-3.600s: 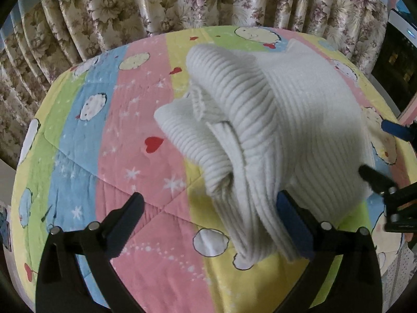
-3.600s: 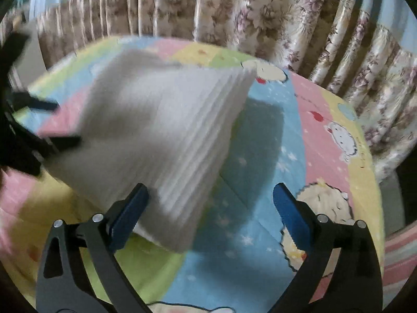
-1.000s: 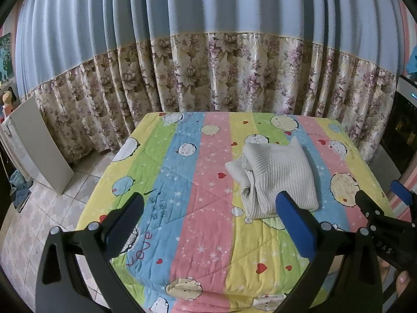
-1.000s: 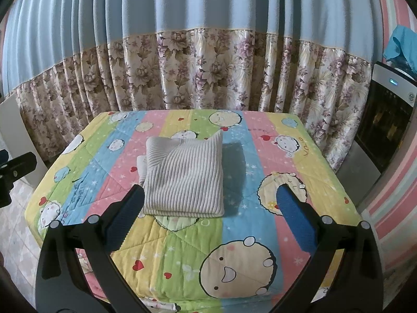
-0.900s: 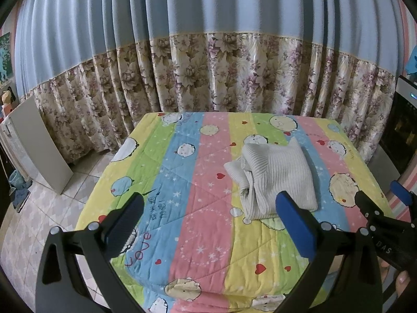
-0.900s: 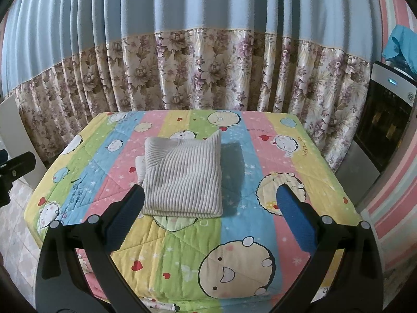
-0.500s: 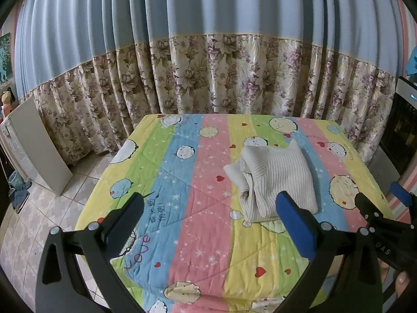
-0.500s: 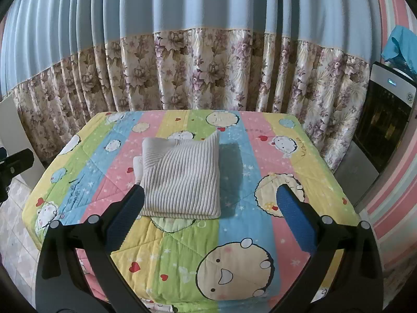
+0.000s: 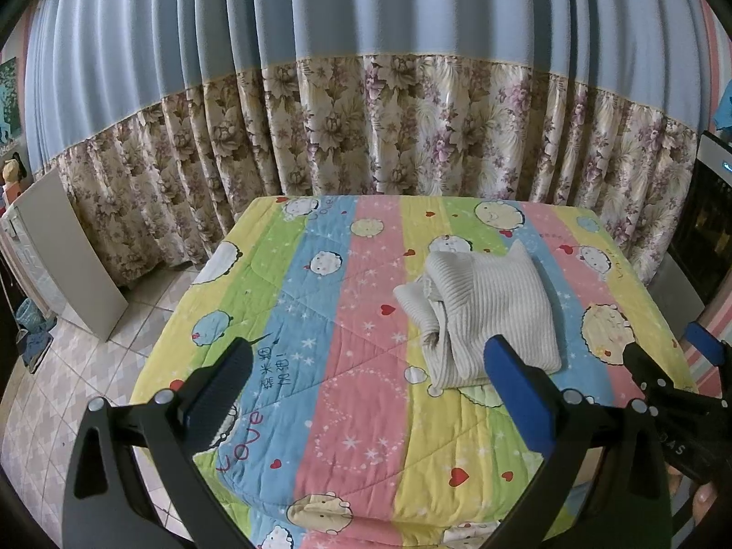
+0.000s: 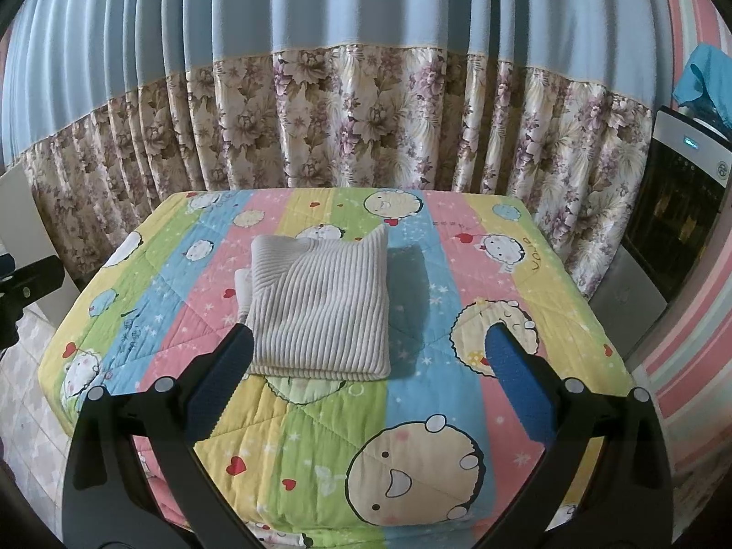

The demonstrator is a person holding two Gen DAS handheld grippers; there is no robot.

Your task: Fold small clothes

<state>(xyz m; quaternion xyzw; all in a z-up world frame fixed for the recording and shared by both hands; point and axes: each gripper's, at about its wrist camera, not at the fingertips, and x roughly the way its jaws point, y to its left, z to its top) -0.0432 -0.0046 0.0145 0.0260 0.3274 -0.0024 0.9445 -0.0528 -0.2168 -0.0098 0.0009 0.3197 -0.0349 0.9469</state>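
The left gripper (image 9: 366,366) & right gripper (image 10: 370,352) are both wide open, holding nothing, up in the air near the front of the bed and not touching the white ribbed sweater (image 10: 320,306). The sweater lies folded on the striped cartoon quilt (image 10: 411,434), near the middle, w/ a bunched bit sticking out on its left side. Red letters "LOVE" show on the quilt in the left view; other small writing is too tiny to read.

A home room, a table under a striped cartoon quilt (image 10: 411,434), behind the quilt a blue curtain (image 10: 343,4) with floral lower band, left of the quilt tiled floor (image 9: 59,375), right of it a dark appliance (image 10: 672,210).
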